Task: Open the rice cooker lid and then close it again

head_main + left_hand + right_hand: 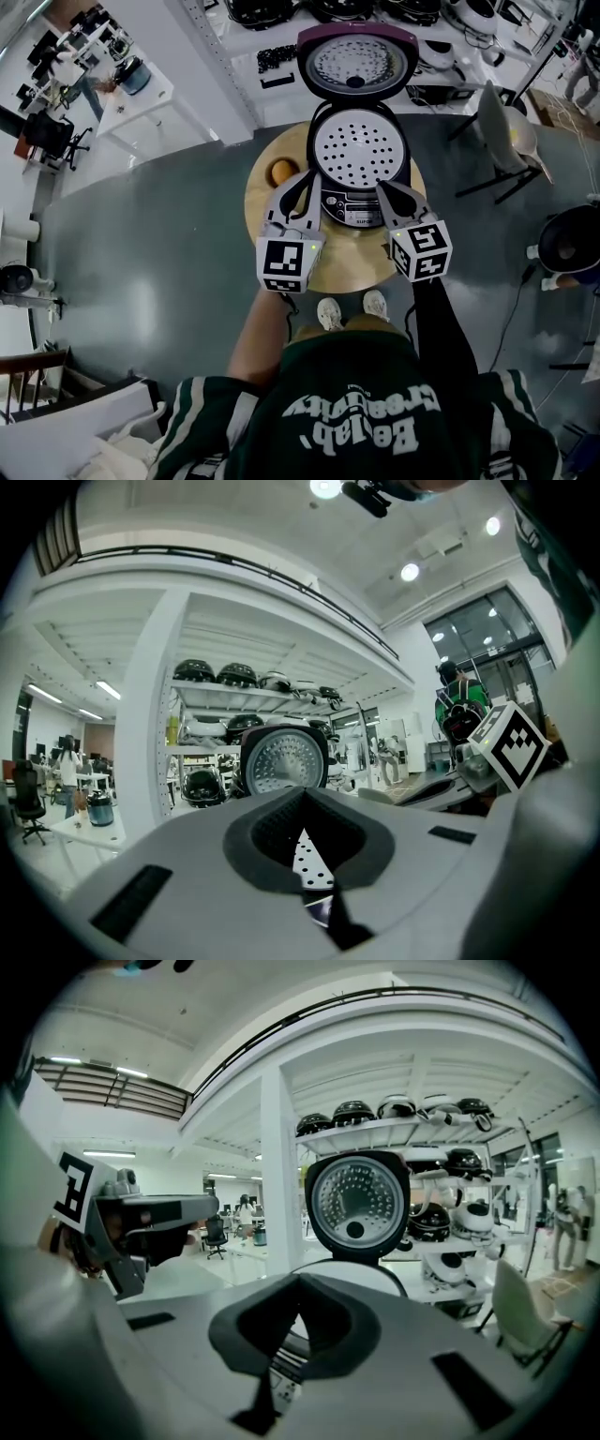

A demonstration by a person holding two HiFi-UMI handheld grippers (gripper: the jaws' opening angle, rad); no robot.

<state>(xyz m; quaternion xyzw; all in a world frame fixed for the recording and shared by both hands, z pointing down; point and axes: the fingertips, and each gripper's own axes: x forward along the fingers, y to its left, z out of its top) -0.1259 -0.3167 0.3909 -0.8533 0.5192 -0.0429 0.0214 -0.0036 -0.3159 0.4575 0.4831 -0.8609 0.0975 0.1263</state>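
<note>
The rice cooker (359, 150) stands on a round wooden table (267, 202). Its lid (356, 61) is swung fully up and back, and a white perforated tray fills the pot. Just left of the cooker's front my left gripper (305, 178) hovers with its jaws shut and empty. At the front right, over the control panel (349, 208), my right gripper (382, 186) is also shut and empty. In the left gripper view the left gripper (306, 797) faces the raised lid (284, 758). In the right gripper view the right gripper (298, 1283) faces the lid (358, 1202).
A small orange object (281, 172) lies on the table left of the cooker. A pale chair (506, 141) stands to the right. Shelves with other cookers (375, 9) rise behind the table, and white desks (131, 94) stand at the far left. The person's shoes (349, 311) are at the table's near edge.
</note>
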